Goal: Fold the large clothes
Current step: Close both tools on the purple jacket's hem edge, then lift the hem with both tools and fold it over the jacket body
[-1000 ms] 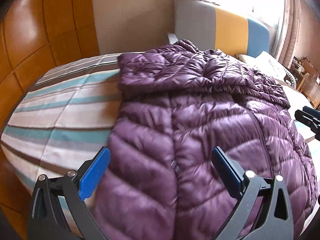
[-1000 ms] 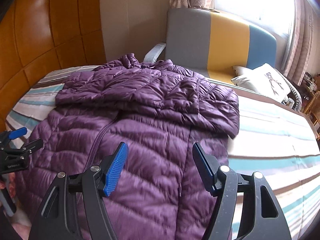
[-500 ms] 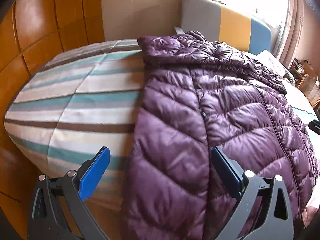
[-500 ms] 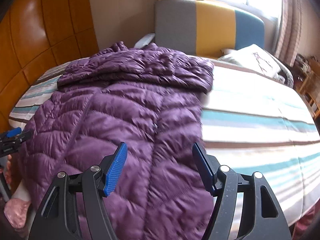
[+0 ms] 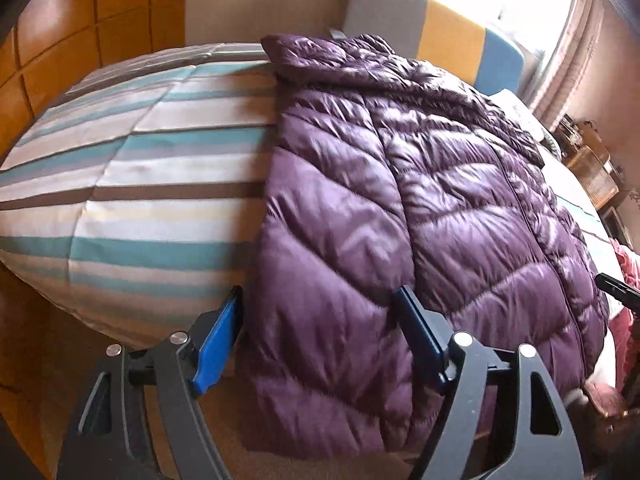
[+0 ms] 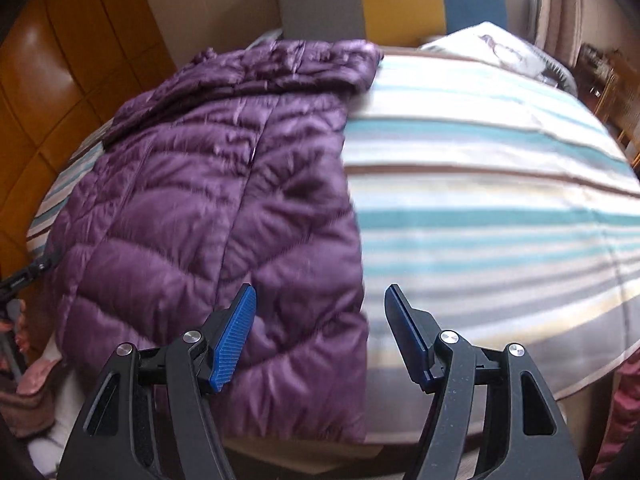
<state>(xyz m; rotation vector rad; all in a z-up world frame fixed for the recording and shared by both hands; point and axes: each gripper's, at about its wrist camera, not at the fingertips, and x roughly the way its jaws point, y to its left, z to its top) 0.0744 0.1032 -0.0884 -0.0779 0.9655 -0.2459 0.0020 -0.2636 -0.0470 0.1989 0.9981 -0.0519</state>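
While the purple down jacket [image 5: 420, 216] lay lengthwise on the striped bed [image 5: 132, 184], hem hanging over the near edge, I had only its sleeves folded across the top.

My left gripper [image 5: 320, 344] had just been narrowing its fingers around the hem's left corner, though I could not tell if they pressed yet; my right gripper [image 6: 320, 336] stood part open astride the right corner, gripping nothing. Folding hem to collar remained.

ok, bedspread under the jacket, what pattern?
Bedspread: horizontal stripes in teal, white, grey and brown. Clearest in the right wrist view.
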